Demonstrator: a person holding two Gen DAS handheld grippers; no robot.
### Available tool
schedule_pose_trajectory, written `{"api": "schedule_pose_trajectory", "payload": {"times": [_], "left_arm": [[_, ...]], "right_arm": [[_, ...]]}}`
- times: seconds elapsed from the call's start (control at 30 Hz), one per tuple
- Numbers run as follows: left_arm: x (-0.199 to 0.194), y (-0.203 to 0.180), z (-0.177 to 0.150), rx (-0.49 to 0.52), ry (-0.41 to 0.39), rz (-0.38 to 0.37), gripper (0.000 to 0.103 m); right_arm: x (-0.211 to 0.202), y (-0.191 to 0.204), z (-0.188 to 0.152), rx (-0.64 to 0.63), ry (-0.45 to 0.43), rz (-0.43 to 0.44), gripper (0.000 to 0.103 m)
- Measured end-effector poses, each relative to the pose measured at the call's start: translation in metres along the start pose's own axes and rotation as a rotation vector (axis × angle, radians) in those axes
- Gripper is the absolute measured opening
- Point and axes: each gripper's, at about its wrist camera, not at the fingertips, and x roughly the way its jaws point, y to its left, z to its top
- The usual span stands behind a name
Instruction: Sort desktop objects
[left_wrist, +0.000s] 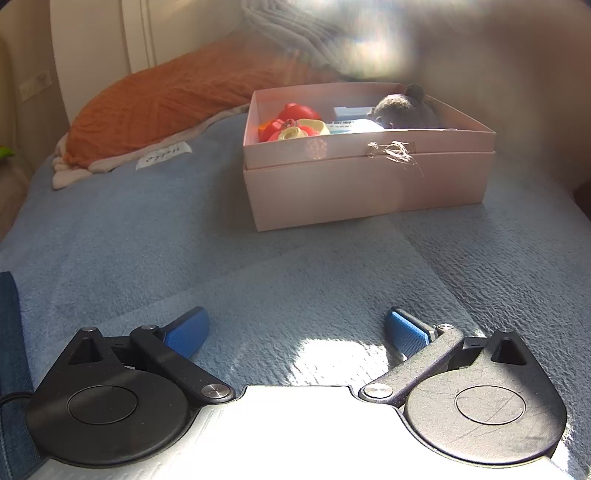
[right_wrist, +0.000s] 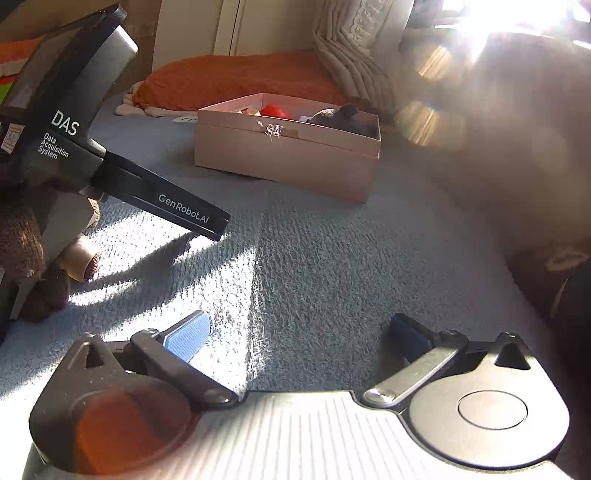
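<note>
A pink cardboard box (left_wrist: 369, 184) stands on the blue blanket ahead of me; it also shows in the right wrist view (right_wrist: 288, 162). Inside lie a red and yellow toy (left_wrist: 291, 123), a dark plush bear (left_wrist: 402, 107) and a white and blue item (left_wrist: 351, 123). My left gripper (left_wrist: 297, 328) is open and empty, low over the blanket short of the box. My right gripper (right_wrist: 299, 332) is open and empty too. The left gripper's body (right_wrist: 74, 147) shows at the left of the right wrist view, held by a hand in a brown knitted sleeve (right_wrist: 26, 236).
An orange pillow (left_wrist: 166, 99) lies on a beige cloth behind and left of the box. A small white label (left_wrist: 164, 157) lies on the blanket (left_wrist: 184, 240). Grey ribbed cushions (right_wrist: 354, 74) stand at the back. Strong sun glare blurs the right side.
</note>
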Motion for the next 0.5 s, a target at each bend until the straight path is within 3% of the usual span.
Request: {"api": "schedule_pose_trajectory", "payload": {"times": [0.5], "left_arm": [[-0.0001, 0.0010, -0.0013, -0.001, -0.011, -0.003, 0.103]], "right_arm": [[-0.0002, 0.0005, -0.0004, -0.005, -0.001, 0.002, 0.103]]}}
